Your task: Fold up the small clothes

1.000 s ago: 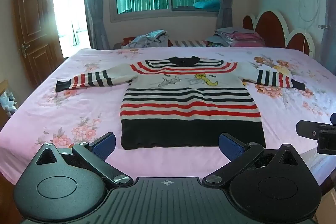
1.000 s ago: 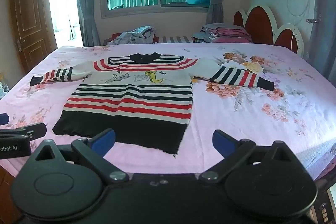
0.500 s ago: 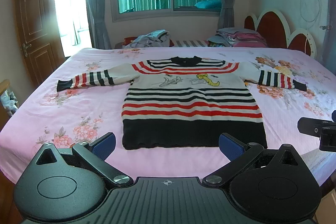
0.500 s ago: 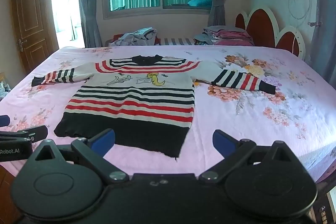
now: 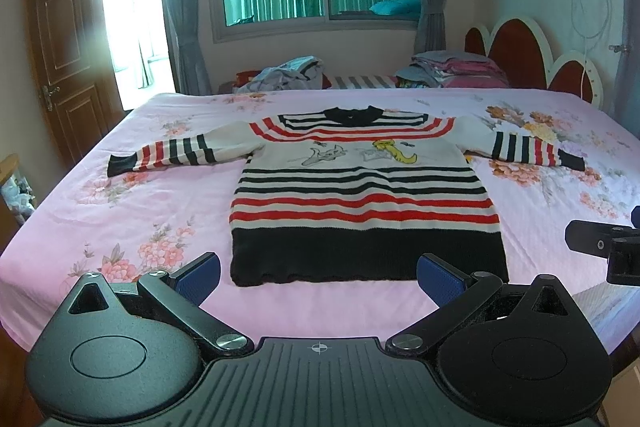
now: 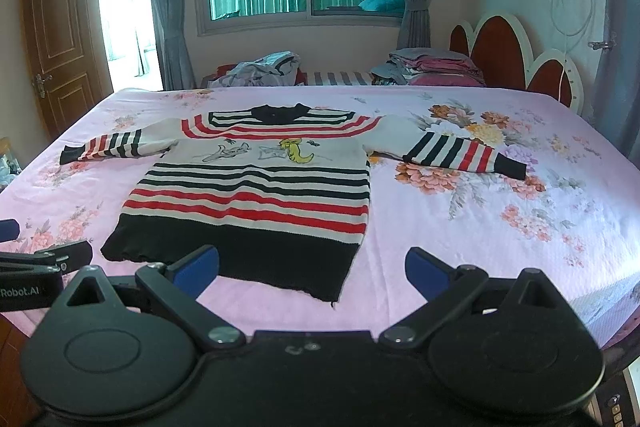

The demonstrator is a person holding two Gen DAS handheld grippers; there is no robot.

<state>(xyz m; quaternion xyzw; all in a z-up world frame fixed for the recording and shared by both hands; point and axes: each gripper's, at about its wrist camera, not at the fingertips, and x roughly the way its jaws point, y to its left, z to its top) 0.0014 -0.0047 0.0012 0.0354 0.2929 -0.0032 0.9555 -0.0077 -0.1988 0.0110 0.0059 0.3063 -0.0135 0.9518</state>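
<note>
A small striped sweater [image 5: 360, 187], red, black and white with a cartoon print, lies flat and face up on the pink floral bed [image 5: 140, 211], both sleeves spread out. It also shows in the right wrist view [image 6: 260, 191]. My left gripper [image 5: 318, 273] is open and empty, hovering near the black hem at the bed's front edge. My right gripper [image 6: 312, 269] is open and empty, just right of the hem's right corner. Each gripper's side shows at the edge of the other's view.
A heap of loose clothes [image 5: 288, 75] and a folded stack [image 5: 456, 69] lie beyond the far edge of the bed. A red headboard [image 5: 524, 55] stands at the right. A wooden door [image 5: 64, 63] stands at the left.
Both grippers have tilted up and drawn slightly nearer the sweater, so it sits a bit lower in each view. Their jaws stay open. The sweater has not moved.
</note>
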